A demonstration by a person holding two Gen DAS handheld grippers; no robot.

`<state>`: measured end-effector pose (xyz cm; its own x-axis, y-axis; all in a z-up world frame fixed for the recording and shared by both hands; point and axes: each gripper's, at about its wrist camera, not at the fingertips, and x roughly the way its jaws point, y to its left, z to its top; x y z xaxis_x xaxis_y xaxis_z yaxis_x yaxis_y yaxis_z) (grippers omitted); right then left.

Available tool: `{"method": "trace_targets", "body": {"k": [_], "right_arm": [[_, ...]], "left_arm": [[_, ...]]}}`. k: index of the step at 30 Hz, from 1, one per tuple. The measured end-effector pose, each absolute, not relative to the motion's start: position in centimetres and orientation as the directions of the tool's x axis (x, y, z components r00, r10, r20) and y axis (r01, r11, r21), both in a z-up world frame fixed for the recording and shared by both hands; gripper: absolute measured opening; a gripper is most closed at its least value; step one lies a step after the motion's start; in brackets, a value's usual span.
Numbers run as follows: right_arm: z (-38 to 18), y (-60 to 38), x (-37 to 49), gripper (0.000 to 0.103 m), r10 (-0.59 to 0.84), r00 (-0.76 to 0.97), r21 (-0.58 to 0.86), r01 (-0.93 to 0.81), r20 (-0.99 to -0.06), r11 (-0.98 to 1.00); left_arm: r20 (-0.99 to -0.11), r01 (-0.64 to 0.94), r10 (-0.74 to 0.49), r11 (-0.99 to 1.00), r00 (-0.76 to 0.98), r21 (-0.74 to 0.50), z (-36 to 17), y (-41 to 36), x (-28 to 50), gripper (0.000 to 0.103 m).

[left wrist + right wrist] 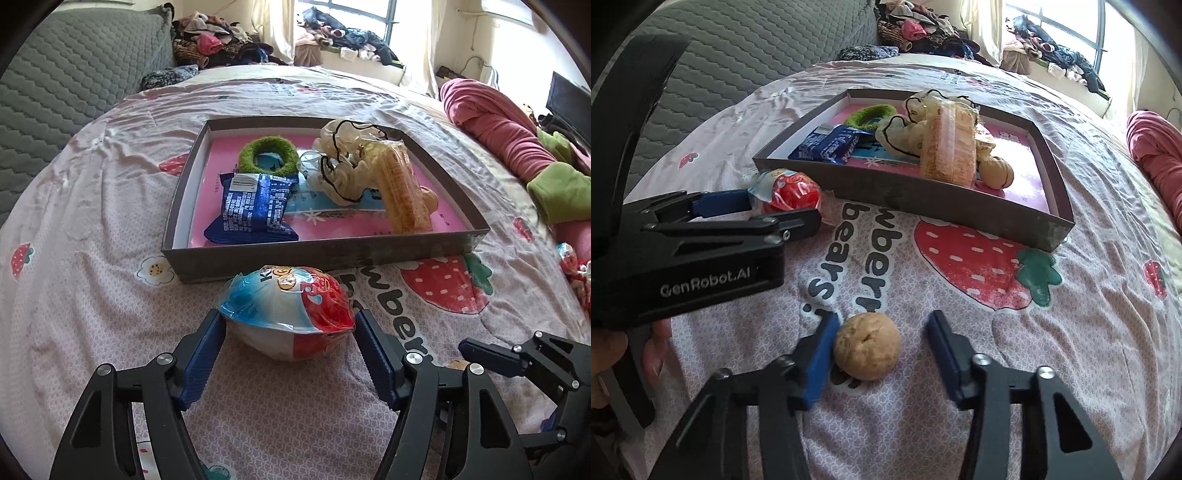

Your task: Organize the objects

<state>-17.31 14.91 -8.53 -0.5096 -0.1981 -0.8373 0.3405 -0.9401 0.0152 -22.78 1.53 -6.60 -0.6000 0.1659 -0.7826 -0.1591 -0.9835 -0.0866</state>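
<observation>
A bed covered by a strawberry-print sheet (92,229) carries everything. Near its middle a shallow grey box lid used as a tray (317,254) is laid, its long sides running across the left wrist view.

Inside the tray, from left to right, a blue snack packet (255,206) is seen near the front-left corner, with its long axis running across and slightly toward the back. Behind it a green fuzzy ring (267,155) lies flat. A crumpled clear bag with black cord (343,166) sits in the middle. A long wrapped biscuit pack (404,188) is propped with its long axis running from the back edge toward the front-right corner. In the right wrist view a walnut (996,172) is seen beside the near end of that pack.

Just in front of the tray's front wall, a wrapped egg-shaped candy (286,314) rests on the sheet, with its long axis lying crosswise, blue end left and red end right. The left gripper (290,332) is pinched on the candy, a finger pressed against each end.

Toward the near edge of the bed, a second walnut (868,345) lies on the printed lettering. The right gripper (882,334) is spread around it; the left finger (822,354) touches the nut, and the right finger stands apart.
</observation>
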Motion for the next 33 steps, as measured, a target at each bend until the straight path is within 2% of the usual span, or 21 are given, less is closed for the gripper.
{"method": "trace_targets", "body": {"k": [3, 12, 33], "right_arm": [[-8.3, 15.0, -16.9, 0.034, -0.214, -0.507, 0.027, 0.350, -0.835, -0.936], [-8.0, 15.3, -15.7, 0.034, -0.261, -0.483, 0.077, 0.368, -0.836, -0.927], [-4.6, 15.2, -13.3, 0.034, -0.252, -0.515, 0.048, 0.376, -0.820, -0.925]], "left_arm": [[-0.780, -0.161, 0.171, -0.983, -0.603, -0.091, -6.5, 1.4, -22.6, 0.073], [-0.777, -0.169, 0.178, -0.981, -0.604, -0.093, -6.3, 1.4, -21.9, 0.073], [-0.752, -0.181, 0.169, -0.981, -0.637, -0.067, -2.1, 1.5, -17.6, 0.073]]}}
